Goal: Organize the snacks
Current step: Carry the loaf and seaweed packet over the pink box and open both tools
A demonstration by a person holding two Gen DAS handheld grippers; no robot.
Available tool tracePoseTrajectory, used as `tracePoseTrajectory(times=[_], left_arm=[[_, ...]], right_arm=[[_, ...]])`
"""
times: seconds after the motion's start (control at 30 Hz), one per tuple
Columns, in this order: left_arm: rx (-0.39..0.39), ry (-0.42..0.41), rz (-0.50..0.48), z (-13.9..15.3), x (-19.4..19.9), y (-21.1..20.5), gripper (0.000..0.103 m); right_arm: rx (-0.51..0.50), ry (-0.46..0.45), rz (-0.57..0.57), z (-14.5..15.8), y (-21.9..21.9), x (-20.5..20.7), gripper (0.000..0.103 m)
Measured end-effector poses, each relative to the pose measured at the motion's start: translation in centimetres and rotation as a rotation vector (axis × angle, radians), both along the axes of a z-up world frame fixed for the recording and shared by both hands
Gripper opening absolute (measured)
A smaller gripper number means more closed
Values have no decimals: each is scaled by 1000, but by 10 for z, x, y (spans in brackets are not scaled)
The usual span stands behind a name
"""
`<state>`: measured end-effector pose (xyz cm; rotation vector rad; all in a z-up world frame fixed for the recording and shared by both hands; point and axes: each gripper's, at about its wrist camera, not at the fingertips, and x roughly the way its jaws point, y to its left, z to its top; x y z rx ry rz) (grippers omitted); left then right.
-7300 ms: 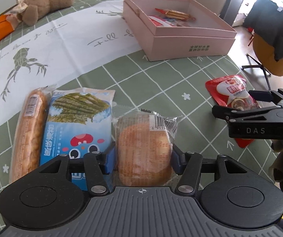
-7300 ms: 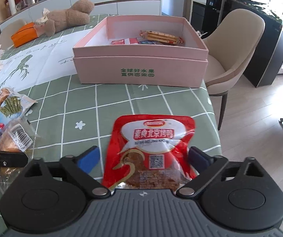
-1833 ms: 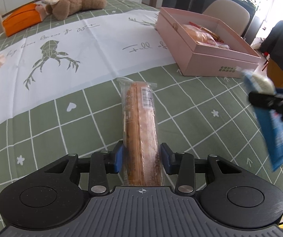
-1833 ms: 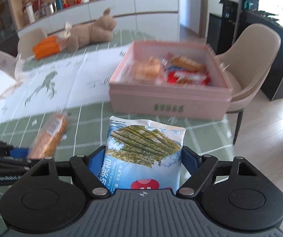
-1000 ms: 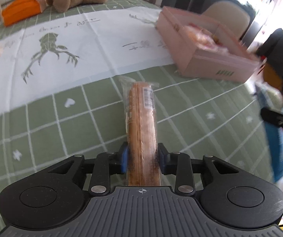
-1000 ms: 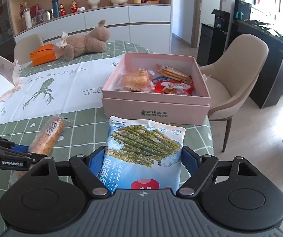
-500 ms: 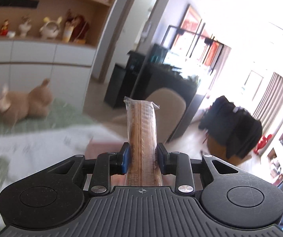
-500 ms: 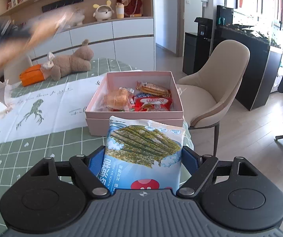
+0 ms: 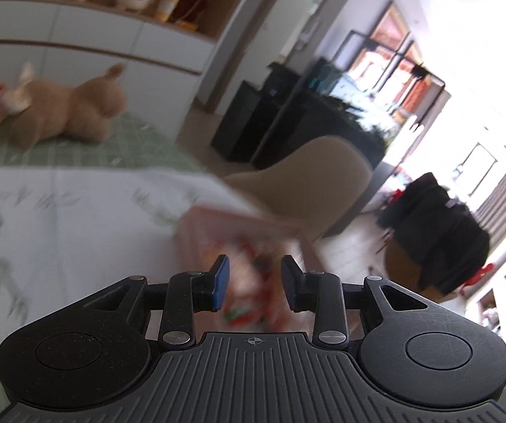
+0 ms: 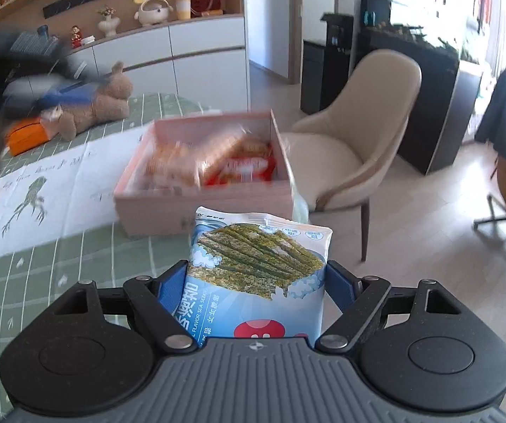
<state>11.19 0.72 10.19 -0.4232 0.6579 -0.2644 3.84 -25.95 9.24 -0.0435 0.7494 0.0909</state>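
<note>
My left gripper (image 9: 254, 283) has just been opening, and nothing is between its blue pads (image 9: 220, 282) now; it is empty, with a small gap. Below it I see the pink box (image 9: 200, 227), all blurry, with red and orange snack packs inside. My right gripper (image 10: 257, 283) is squeezing a bag (image 10: 258, 275) from both sides. The bag is smooth and shiny, light blue and puffy, with a picture of bumpy green seaweed sticks on the front. It stands up straight between the pads. The pink box (image 10: 203, 208) is made of cardboard and is square with flat walls. It sits on the table near the far edge, beyond my bag. In it lie a long brown bread stick in clear wrap (image 10: 217, 155), a round bun in clear wrap (image 10: 171, 165) and a shiny red pack (image 10: 249, 167), all close together and blurry. The table has a green cloth (image 10: 76, 264) with white lines and a white paper sheet (image 10: 59, 183) with a frog drawing. A fluffy brown toy bear (image 10: 101, 109) lies at the back of the table. A smooth tan chair (image 10: 369, 134) stands beside the table.
</note>
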Motion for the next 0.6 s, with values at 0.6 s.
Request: tracePoseTrajectory(times=[0.6], left_arm=[[270, 162, 21, -59, -85, 20, 36]], right_arm=[[130, 59, 41, -13, 61, 182, 94]])
